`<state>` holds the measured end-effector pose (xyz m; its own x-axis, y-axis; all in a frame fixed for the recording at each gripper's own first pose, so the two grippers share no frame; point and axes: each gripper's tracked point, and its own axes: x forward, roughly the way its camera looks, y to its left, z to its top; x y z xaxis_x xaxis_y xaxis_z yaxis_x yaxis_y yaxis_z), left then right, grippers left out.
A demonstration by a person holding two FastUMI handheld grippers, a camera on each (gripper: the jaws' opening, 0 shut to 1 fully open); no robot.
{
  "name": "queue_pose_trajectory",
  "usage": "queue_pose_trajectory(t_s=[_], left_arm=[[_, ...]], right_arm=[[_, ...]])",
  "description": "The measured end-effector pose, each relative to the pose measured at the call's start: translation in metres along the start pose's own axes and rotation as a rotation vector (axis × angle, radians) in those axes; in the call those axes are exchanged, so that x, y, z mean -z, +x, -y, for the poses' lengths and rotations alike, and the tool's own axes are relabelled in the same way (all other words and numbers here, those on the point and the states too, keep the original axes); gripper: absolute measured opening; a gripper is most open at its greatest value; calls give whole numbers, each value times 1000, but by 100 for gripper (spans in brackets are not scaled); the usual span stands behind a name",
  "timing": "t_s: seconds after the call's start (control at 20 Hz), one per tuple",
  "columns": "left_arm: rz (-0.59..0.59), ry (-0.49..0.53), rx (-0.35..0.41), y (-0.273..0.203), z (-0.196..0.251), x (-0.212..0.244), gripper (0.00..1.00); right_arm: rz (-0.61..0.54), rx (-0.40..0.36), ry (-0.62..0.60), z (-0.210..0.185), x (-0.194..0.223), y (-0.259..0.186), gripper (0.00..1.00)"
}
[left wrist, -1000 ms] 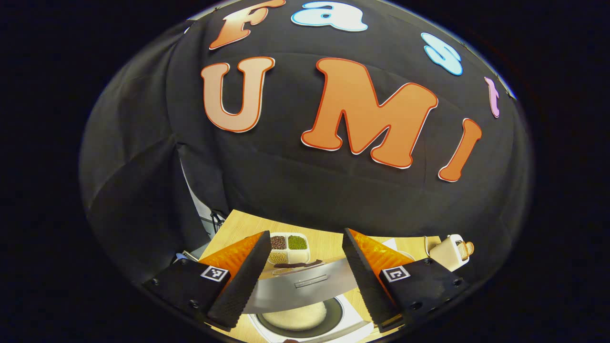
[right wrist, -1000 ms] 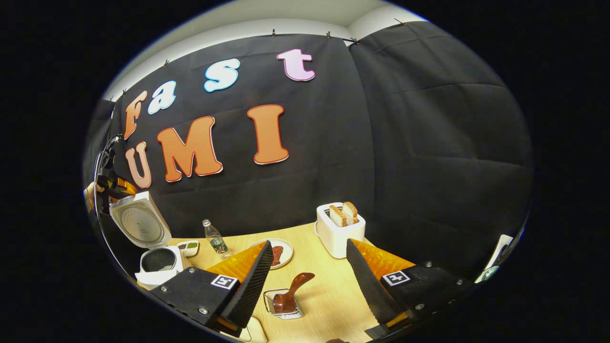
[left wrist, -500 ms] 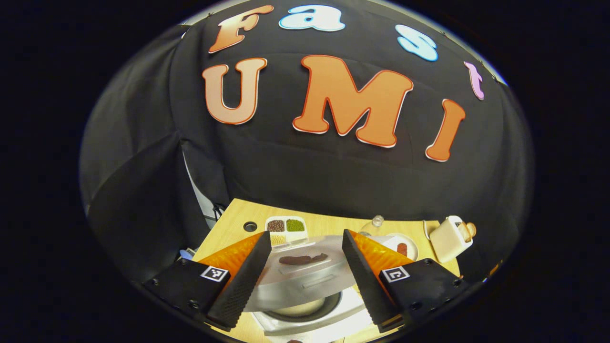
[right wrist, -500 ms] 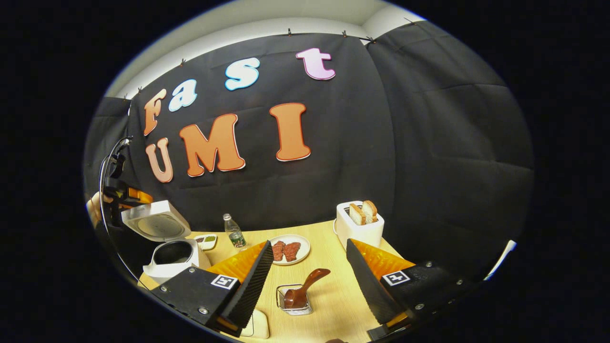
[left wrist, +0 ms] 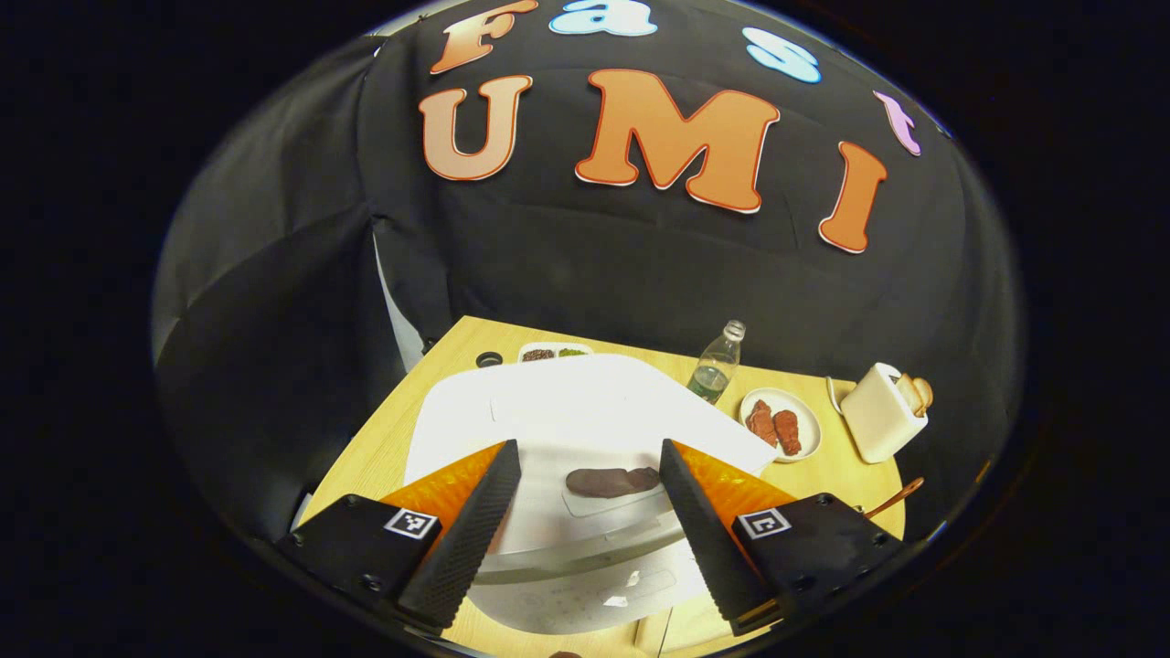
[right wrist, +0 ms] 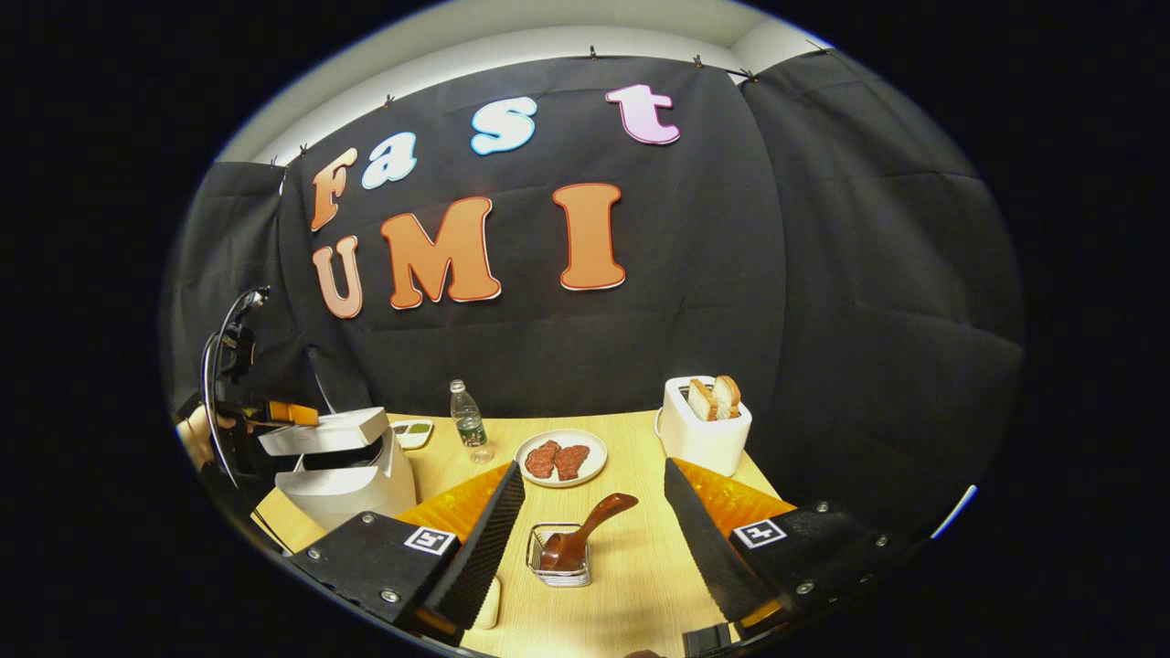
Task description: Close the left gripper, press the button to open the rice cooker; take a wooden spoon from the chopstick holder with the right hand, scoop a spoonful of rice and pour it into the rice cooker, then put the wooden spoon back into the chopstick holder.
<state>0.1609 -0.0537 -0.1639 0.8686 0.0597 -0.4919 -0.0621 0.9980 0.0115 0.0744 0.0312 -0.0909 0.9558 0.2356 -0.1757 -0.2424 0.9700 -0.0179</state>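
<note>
The white rice cooker (right wrist: 343,475) stands at the table's left, its lid (right wrist: 324,431) lowered almost flat, a narrow gap left under it. In the left gripper view the lid (left wrist: 585,411) lies just below my left gripper (left wrist: 587,452), which is open, its fingers astride a dark brown patch (left wrist: 611,479) on the lid. A person's hand holds that left gripper (right wrist: 288,413) at the lid's far edge. The wooden spoon (right wrist: 585,535) stands in the wire chopstick holder (right wrist: 558,571), just beyond my right gripper (right wrist: 592,468), which is open and holds nothing.
On the wooden table (right wrist: 631,567) stand a water bottle (right wrist: 469,422), a plate of meat slices (right wrist: 559,457) and a white toaster with bread (right wrist: 704,429). A divided tray of grains (left wrist: 555,352) sits behind the cooker. A pale object (right wrist: 489,603) lies by my right gripper's left finger.
The cooker's lid has swung down from upright to almost shut, hiding the rice in the pot. My left gripper came down with it. The right gripper stayed open above the spoon.
</note>
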Motion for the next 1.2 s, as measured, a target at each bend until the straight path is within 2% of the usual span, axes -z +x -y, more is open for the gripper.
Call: queue_pose_trajectory(t_s=[0.1, 0.4, 0.6, 0.65, 0.7, 1.0, 1.2], left_arm=[[-2, 3, -20, 4, -1, 14, 100], [19, -71, -48, 10, -1, 37, 100], [-16, 24, -111, 18, -7, 53, 100], [25, 18, -117, 18, -9, 45, 100], [-1, -1, -122, 16, -8, 53, 100], [-6, 55, -67, 22, 0, 54, 100], [-29, 69, -40, 13, -3, 53, 100]], right_arm=[[-7, -6, -11, 1, 5, -1, 95], [-38, -4, -5, 6, 16, -1, 95], [-40, 1, 10, 9, 20, 1, 95], [-41, 5, 15, 10, 21, 3, 95], [-44, 11, 22, 12, 23, 3, 95], [-50, 43, 93, 17, 27, 5, 95], [-24, 79, 62, 24, 17, 5, 95]])
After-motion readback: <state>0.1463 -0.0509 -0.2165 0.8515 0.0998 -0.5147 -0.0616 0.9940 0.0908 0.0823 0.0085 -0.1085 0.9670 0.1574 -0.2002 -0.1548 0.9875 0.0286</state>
